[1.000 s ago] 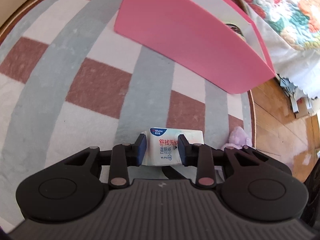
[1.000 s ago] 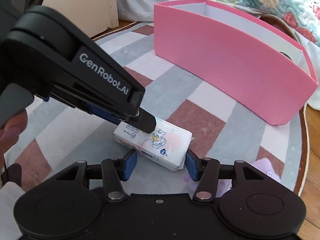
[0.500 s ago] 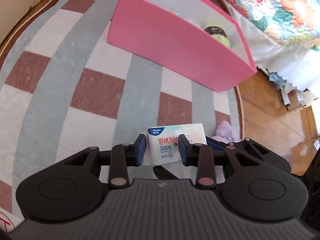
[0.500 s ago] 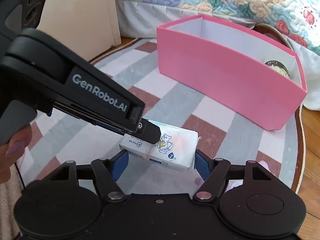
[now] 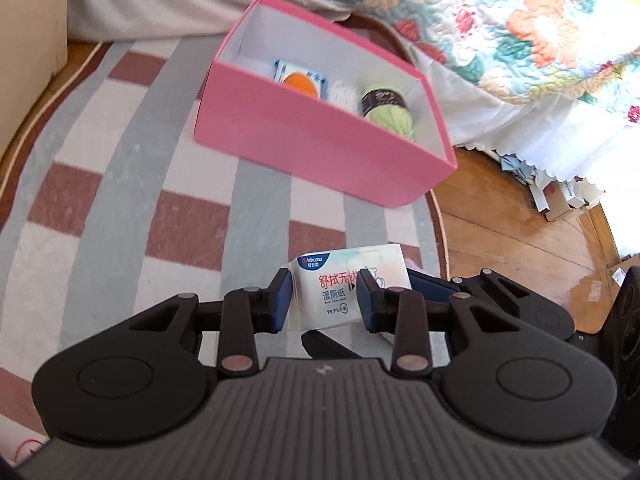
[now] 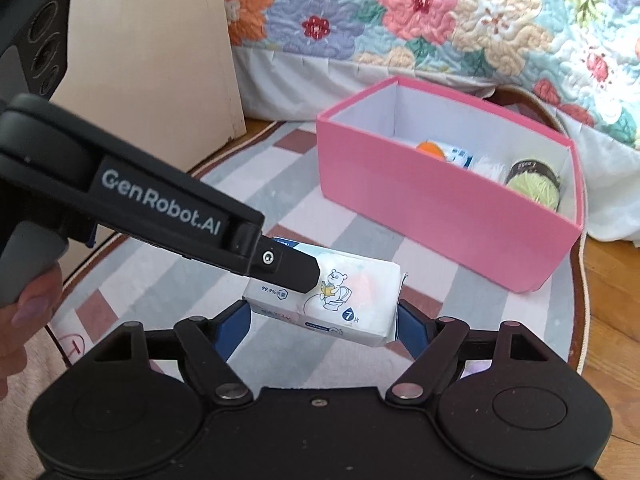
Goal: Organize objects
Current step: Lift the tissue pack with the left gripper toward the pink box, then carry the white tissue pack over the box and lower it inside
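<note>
Left hand-held gripper (image 5: 324, 300) clamps the wipes pack (image 5: 340, 284), right hand-held gripper (image 6: 322, 320) spread around it; pink box (image 5: 320, 148) at twelve o'clock holds yarn (image 5: 386, 114), so one drop remains.

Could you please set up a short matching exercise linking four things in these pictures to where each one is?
Things:
1. wipes pack
2. yarn ball
3. pink box
4. quilt

Places:
A. on the striped rug
B. inside the box, at its right end
C. draped over the bed behind the box
D. held above the rug by the left gripper

Pairs: 1-D, 2-B, 3-A, 4-C
</note>
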Tool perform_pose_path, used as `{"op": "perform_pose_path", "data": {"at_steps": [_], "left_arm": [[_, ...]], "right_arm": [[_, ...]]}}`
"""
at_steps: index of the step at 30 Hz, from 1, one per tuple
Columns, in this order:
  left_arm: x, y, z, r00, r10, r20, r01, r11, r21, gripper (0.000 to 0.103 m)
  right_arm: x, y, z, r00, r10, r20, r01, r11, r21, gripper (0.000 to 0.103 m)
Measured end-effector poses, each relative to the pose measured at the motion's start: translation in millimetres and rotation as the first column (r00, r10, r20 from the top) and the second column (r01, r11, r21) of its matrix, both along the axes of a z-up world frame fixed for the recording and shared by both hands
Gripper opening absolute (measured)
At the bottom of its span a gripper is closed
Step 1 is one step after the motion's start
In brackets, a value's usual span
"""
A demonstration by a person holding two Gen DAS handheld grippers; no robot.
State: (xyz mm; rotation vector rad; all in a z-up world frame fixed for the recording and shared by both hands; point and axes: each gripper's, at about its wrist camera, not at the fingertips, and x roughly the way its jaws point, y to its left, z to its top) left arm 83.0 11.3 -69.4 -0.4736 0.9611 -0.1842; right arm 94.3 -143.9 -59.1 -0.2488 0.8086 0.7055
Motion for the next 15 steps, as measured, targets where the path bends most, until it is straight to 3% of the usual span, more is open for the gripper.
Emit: {"op": "perform_pose_path", "data": {"at_steps": [15], "left_arm": [[-11.3,-3.4,36.9,0.995,-0.005,0.104,0.003,1.000,0.021,0.032]], "right_arm": [[-10.1,2.4,34.7,0.996,-0.018,0.090,0.017,1.000,0.015,0.083]]}}
